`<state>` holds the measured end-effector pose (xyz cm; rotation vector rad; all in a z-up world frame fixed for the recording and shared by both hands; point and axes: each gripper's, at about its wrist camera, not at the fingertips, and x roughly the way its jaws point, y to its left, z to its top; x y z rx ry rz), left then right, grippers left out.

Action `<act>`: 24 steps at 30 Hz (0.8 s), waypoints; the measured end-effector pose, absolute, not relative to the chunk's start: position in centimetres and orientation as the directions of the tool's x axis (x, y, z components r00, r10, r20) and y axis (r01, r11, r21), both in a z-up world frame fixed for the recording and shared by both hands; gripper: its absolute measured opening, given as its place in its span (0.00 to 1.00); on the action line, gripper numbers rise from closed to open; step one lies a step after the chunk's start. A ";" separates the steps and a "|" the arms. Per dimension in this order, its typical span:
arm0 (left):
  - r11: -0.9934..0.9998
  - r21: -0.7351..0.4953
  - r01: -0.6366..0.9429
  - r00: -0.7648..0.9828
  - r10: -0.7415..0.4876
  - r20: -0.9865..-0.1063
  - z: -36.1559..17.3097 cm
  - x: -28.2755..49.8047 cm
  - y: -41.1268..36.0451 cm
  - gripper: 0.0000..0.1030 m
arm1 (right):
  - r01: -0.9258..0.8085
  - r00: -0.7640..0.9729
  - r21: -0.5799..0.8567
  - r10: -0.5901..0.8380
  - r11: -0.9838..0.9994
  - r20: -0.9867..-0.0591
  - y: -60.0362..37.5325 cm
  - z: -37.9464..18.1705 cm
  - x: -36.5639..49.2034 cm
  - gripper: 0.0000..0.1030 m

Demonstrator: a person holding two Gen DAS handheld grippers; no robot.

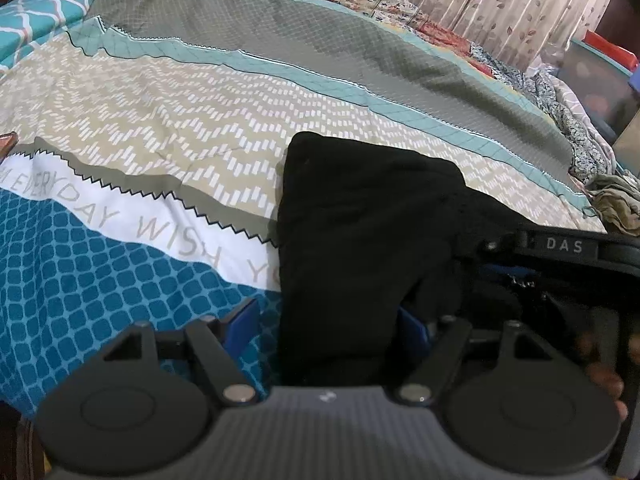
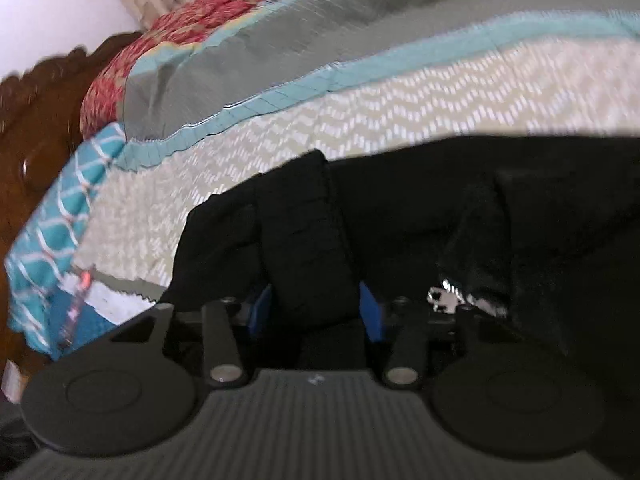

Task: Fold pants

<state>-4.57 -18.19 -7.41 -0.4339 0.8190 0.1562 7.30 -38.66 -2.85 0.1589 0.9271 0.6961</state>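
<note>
The black pants point(image 1: 360, 216) lie bunched on the patterned bedspread point(image 1: 160, 128). In the left wrist view a fold of the black cloth runs down between the blue pads of my left gripper point(image 1: 332, 320), which is closed on it. The right gripper's black body, marked DAS point(image 1: 564, 246), shows at the right edge, close beside it. In the right wrist view my right gripper point(image 2: 316, 312) is closed on a thick band of the pants point(image 2: 312, 232). A metal zipper pull point(image 2: 444, 298) shows on the cloth just right of the fingers. The view is blurred.
A dark wooden headboard point(image 2: 36, 128) stands at the left. Red floral bedding point(image 2: 180, 36) and a teal patterned pillow point(image 2: 56, 208) lie near it. A curtain point(image 1: 500, 4) hangs beyond the bed, with crumpled clothes point(image 1: 616, 208) at the bed's right edge.
</note>
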 end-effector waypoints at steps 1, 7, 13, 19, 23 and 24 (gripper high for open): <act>0.901 -0.312 -0.301 0.676 -0.030 -0.736 -7.4 -4.6 -18.2 0.70 | -0.501 0.429 0.390 0.614 0.772 -0.662 -38.6 -2.1 6.9 0.09; 0.901 -0.308 -0.305 0.673 -0.024 -0.739 -7.6 -4.6 -18.1 0.71 | -0.556 0.515 0.307 0.610 0.772 -0.602 -39.1 -0.3 5.7 0.09; 0.902 -0.307 -0.302 0.667 -0.030 -0.744 -7.7 -4.7 -18.1 0.73 | -0.424 0.437 0.373 0.547 0.825 -0.714 -39.6 -4.4 7.5 0.22; 0.875 -0.383 -0.296 0.687 -0.084 -0.722 -7.3 -5.3 -17.1 0.72 | -0.317 0.438 0.487 0.581 0.814 -0.686 -42.3 -3.3 8.3 0.37; 0.831 -0.504 -0.237 0.751 -0.173 -0.638 -5.8 -6.2 -15.4 0.74 | -0.315 0.413 0.555 0.637 0.770 -0.650 -43.7 -2.8 6.5 0.38; 0.828 -0.513 -0.226 0.766 -0.174 -0.618 -5.3 -6.2 -14.9 0.74 | -0.320 0.401 0.565 0.648 0.761 -0.647 -44.0 -2.8 6.0 0.38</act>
